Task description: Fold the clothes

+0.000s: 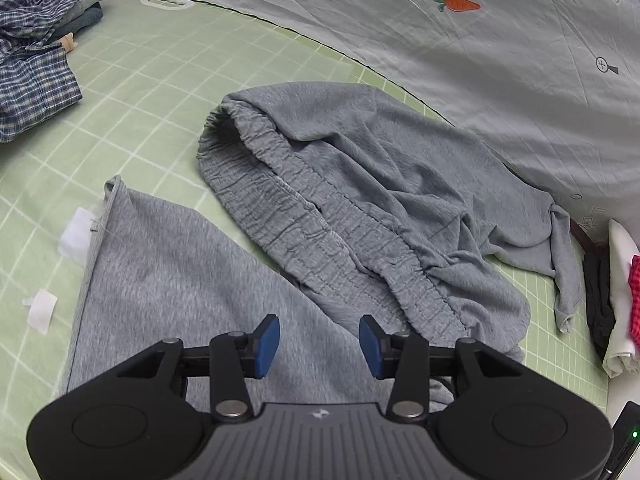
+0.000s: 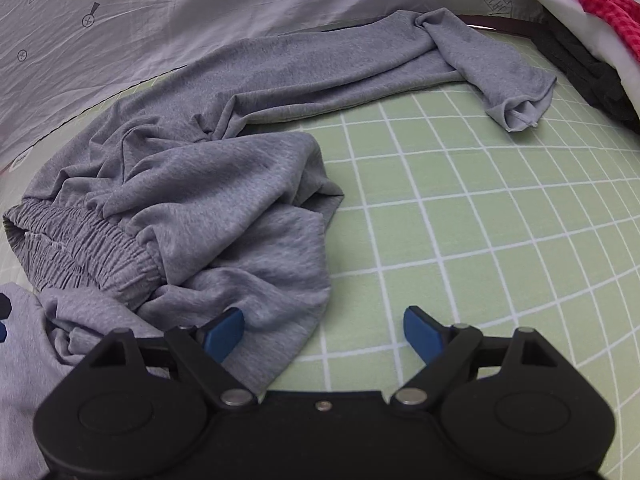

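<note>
Grey trousers (image 1: 360, 184), crumpled, waistband gathered, lie mid-bed on the green checked sheet (image 1: 132, 92), one leg trailing along the pale quilt (image 1: 480, 60) at the far edge. Left hand-held gripper (image 1: 319, 340): jaws partly apart, empty, above a flat grey leg. Right hand-held gripper (image 2: 324, 334): jaws wide, empty, over the trousers' near hem. Plaid shirt (image 1: 32, 64): far left corner. Folded pile (image 2: 592, 28): right edge.
</note>
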A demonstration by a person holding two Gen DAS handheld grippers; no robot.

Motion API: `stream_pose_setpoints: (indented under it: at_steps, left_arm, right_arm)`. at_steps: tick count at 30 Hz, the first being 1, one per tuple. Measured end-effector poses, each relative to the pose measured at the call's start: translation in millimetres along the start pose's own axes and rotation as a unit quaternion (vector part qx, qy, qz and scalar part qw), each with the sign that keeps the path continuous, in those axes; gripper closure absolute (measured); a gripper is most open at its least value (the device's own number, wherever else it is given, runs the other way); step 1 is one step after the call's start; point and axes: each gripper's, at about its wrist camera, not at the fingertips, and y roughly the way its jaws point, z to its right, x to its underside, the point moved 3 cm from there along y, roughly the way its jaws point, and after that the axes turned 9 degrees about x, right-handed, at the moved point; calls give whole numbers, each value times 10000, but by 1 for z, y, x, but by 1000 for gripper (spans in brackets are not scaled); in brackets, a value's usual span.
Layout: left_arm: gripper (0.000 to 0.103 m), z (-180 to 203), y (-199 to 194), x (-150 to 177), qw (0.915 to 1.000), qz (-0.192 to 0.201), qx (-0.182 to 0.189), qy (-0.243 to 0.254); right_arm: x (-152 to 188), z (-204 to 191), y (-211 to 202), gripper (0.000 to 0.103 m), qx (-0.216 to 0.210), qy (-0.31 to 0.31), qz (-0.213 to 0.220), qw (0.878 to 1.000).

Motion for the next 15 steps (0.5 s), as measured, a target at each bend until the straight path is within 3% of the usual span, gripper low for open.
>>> stream_pose_setpoints:
  at_steps: [6, 9, 11, 13, 14, 15]
  left_arm:
    - [42, -12, 29, -36, 9997, -194, -90, 120]
    - [41, -13, 44, -49, 9989, -295, -218, 305]
    - [40, -12, 53, -54, 9975, -361, -396, 460]
    - [32, -9, 56, -59, 9958, -313, -480, 713]
    - [32, -8, 58, -60, 9940, -312, -601, 859]
    - [32, -8, 60, -62, 9918, -308, -726, 1007]
  right_arm:
    - [-1, -18, -1, 15, 96, -54, -74, 9999]
    - [-2, -26, 0, 18, 264, -139, -39, 9995]
    - [-3, -29, -1, 27, 302, -146, 42, 9994]
    - [-5, -33, -2, 51, 250, -173, 147, 9994]
    - [-7, -34, -3, 58, 223, -188, 201, 9994]
    - [-8, -36, -4, 72, 182, -226, 220, 9993]
